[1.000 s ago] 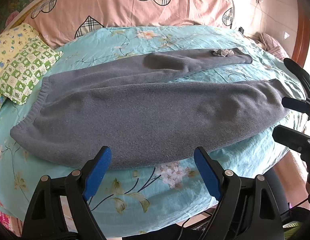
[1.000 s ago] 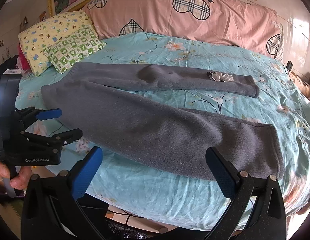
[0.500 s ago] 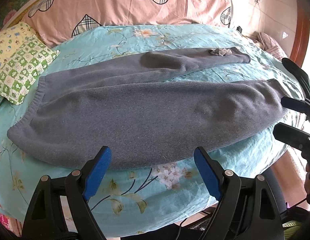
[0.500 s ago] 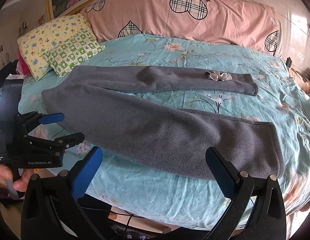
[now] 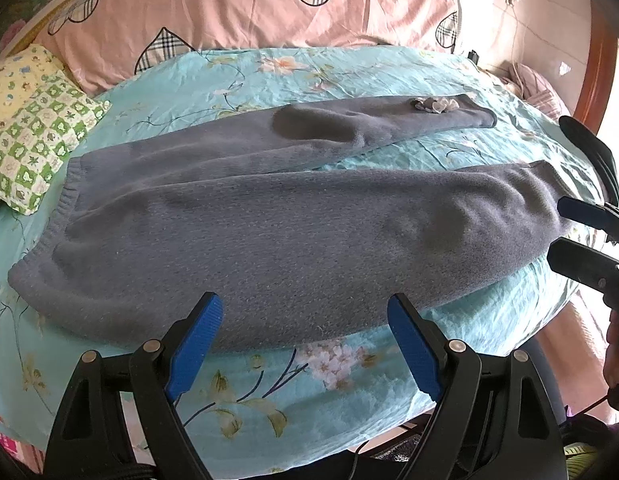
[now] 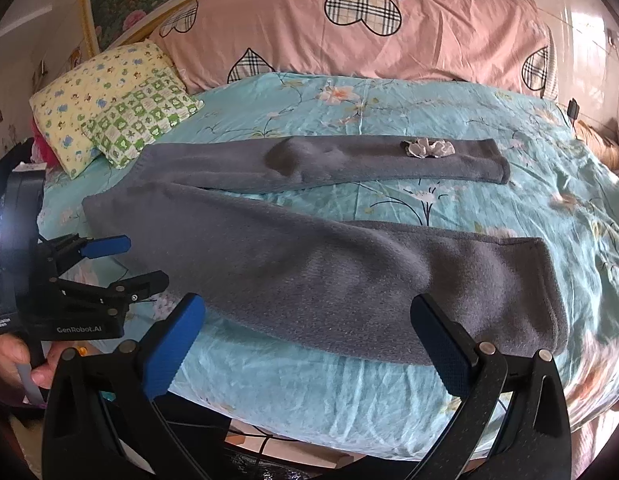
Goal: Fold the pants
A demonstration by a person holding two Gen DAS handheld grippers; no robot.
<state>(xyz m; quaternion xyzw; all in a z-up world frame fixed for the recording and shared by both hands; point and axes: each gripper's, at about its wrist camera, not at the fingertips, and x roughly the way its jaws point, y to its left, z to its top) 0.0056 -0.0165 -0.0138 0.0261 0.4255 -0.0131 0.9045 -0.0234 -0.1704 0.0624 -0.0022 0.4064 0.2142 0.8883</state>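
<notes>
Grey fleece pants (image 5: 293,240) lie flat on the bed, waistband at the left, both legs running right and spread in a V; they also show in the right wrist view (image 6: 309,264). A small grey-white trim piece (image 6: 427,148) sits near the far leg's cuff. My left gripper (image 5: 305,344) is open and empty, just short of the near leg's front edge. My right gripper (image 6: 309,344) is open and empty, in front of the near leg close to its cuff. Each gripper shows in the other's view, the right (image 5: 569,228) by the cuff, the left (image 6: 129,264) by the waistband.
The bed has a turquoise floral sheet (image 5: 269,384) and a front edge just below the grippers. A pink heart-print bolster (image 6: 369,36) lies along the headboard. A yellow and green pillow (image 6: 117,108) lies at the back left.
My left gripper has moved slightly forward toward the pants, so they sit a little lower and left in its view. The right gripper has barely shifted. Both stay open.
</notes>
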